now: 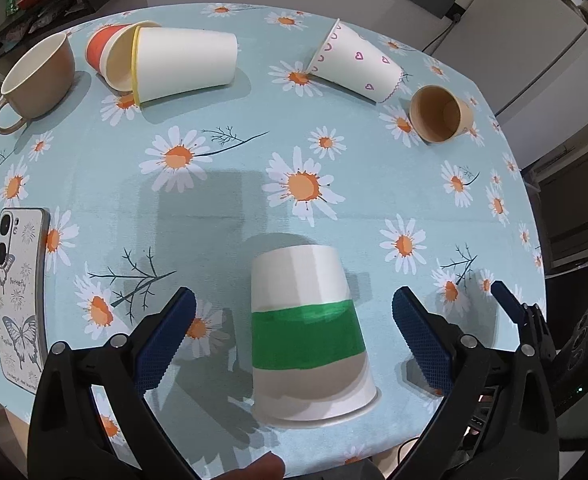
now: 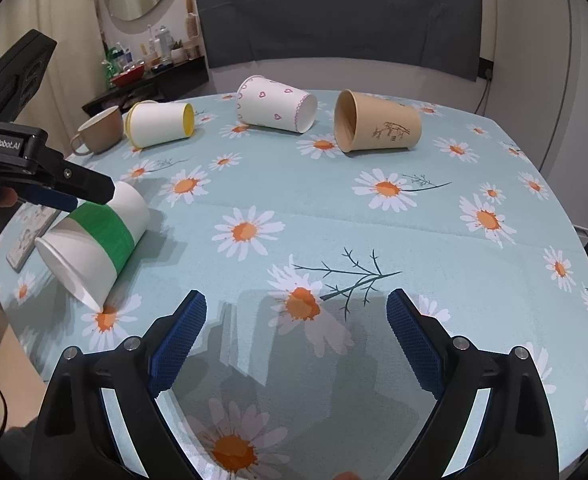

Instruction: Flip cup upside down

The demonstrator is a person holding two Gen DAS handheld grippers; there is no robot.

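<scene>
A white paper cup with a green band (image 1: 308, 336) lies on its side on the daisy tablecloth, mouth toward the table's near edge. My left gripper (image 1: 294, 332) is open with a finger on either side of the cup, not touching it. In the right wrist view the same cup (image 2: 97, 244) lies at the left with the left gripper (image 2: 69, 196) over it. My right gripper (image 2: 296, 340) is open and empty above bare cloth, to the right of the cup.
Further back lie a white and yellow cup (image 1: 181, 64) nested with an orange one, a heart-print cup (image 1: 356, 64) and a brown paper cup (image 1: 440, 118). A brown mug (image 1: 37, 80) stands at the far left. A phone (image 1: 17, 296) lies at the left edge.
</scene>
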